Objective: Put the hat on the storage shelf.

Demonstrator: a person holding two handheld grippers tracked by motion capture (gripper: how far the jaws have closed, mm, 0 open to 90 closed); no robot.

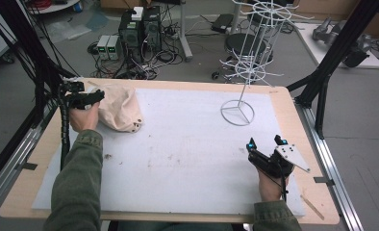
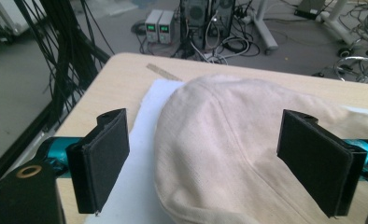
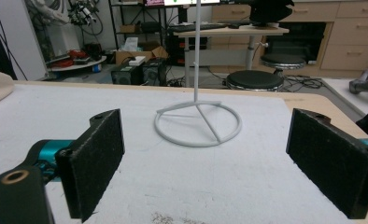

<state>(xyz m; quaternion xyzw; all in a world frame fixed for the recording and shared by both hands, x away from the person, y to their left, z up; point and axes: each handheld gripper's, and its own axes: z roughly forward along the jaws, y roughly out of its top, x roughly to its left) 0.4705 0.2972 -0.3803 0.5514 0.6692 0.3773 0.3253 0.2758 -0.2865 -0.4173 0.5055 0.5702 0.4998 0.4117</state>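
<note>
Beige cotton cap (image 1: 118,109) lies at the table's (image 1: 284,96) ten o'clock corner, on the white mat (image 1: 187,144). Judged light, soft, collapsible; pinch a seam or the brim edge. Left gripper (image 2: 205,154) straddles the crown, jaws spread, ungripped. Right gripper (image 1: 266,142), also spread, rests at four o'clock, facing the rigid white wire rack (image 1: 247,57).

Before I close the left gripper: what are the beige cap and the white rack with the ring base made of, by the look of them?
The soft beige cap looks like woven cotton or canvas, matte: visible weave, stitched seams, and it slumps on the mat. The tall white rack with a ring base looks like thin metal wire, coated or painted white: slim rigid rods, smooth even finish. It could be plastic; the pictures leave that open.
</note>
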